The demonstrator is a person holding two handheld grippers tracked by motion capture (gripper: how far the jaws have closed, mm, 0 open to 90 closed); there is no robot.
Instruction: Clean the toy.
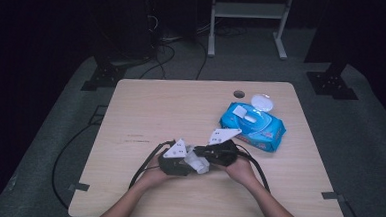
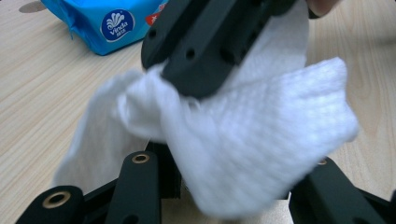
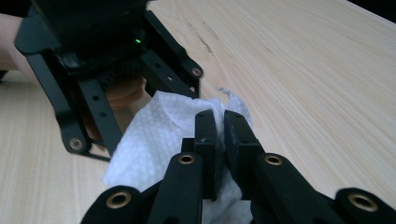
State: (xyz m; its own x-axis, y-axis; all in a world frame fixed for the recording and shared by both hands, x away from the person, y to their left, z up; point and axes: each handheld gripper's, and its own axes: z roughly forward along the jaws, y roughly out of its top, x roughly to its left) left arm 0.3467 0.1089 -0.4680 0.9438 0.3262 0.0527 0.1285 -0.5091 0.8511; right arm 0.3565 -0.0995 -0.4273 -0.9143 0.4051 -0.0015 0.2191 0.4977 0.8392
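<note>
A white wet wipe (image 1: 196, 162) hangs between the 2 grippers just above the near middle of the wooden table (image 1: 151, 106), and both have hold of it. The right gripper (image 3: 223, 128) has its jaws drawn almost together, with a fold of the wipe pinched between the pads, as its own view shows. The left gripper (image 1: 180, 163) sits just beside it in the high view; in the left gripper view the sheet drapes over and between its jaws, which stand nearly closed on a bunched part of the cloth, though the pads themselves are hidden under the folds. The wipe looks very light, soft and limp: it sags, creases and folds wherever it is not held, so it will carry no shape of its own and will follow whatever the grippers do. Being a moist sheet, it is likely to cling to itself and to the pads, and its embossed surface should give fair grip, yet a thin sheet like this could tear if the 2 grippers pull apart sharply. The best hold is probably at an edge or corner, 1 for each gripper, kept well apart so the sheet spreads flat. The blue wipes pack (image 1: 252, 125), its lid flipped open, lies farther back on the right.
</note>
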